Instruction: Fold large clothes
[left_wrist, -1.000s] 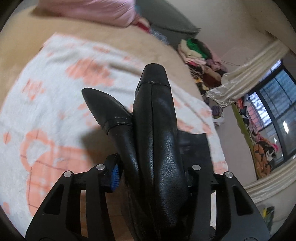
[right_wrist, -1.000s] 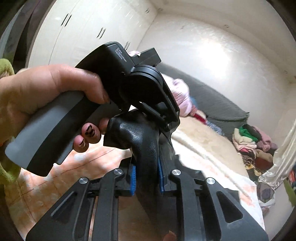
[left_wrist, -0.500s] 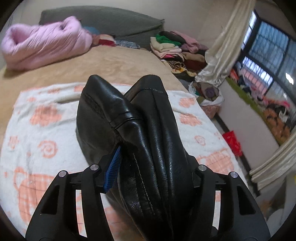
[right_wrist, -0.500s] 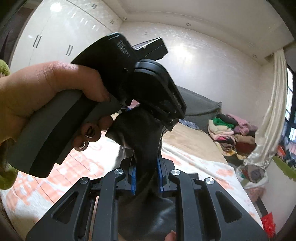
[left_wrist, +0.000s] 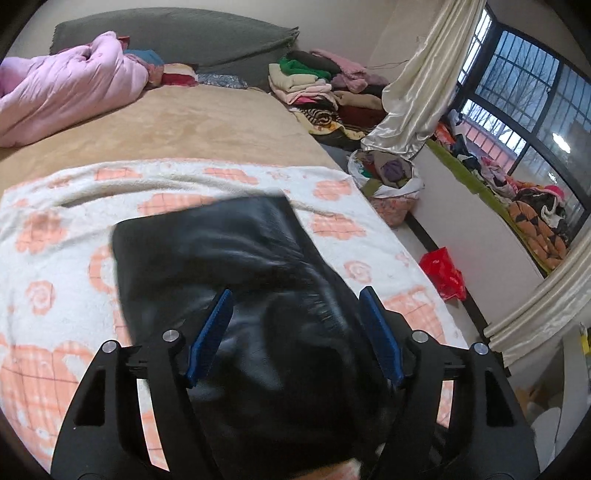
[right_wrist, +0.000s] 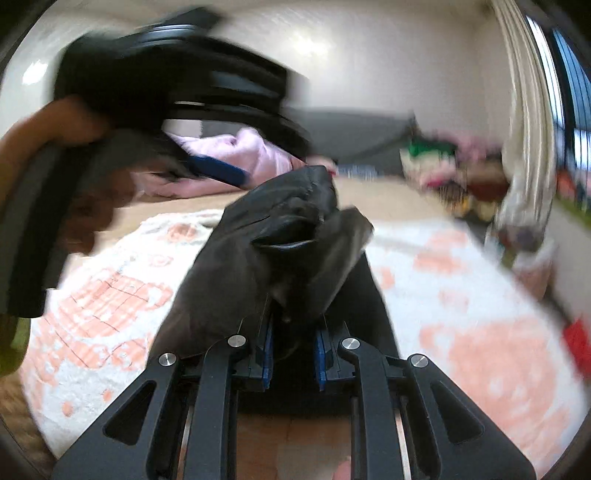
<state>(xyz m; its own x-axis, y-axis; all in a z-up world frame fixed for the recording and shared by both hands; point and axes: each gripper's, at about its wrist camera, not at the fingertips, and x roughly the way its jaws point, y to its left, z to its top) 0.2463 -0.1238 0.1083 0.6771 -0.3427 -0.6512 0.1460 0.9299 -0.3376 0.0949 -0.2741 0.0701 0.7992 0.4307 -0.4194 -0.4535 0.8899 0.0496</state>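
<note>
A black leather garment (left_wrist: 229, 258) lies spread on the white blanket with orange flowers (left_wrist: 51, 236). My left gripper (left_wrist: 293, 334) is open just above it, blue pads apart, nothing between them. In the right wrist view my right gripper (right_wrist: 293, 354) is shut on a bunched fold of the same black garment (right_wrist: 280, 236) and holds it up over the blanket (right_wrist: 461, 295). The left gripper (right_wrist: 155, 92), held in a hand, shows blurred at the upper left of that view.
The blanket lies on a tan bed (left_wrist: 207, 122). A pink duvet (left_wrist: 62, 85) and a grey headboard cushion (left_wrist: 177, 33) are at the far end. Folded clothes (left_wrist: 314, 81), a cream curtain (left_wrist: 417, 99), a bag of clothes (left_wrist: 391, 184) and a red bag (left_wrist: 443, 273) stand to the right.
My left gripper has opened and let go of the black garment, which has dropped flat onto the blanket. My right gripper still holds its fold and has swung lower.
</note>
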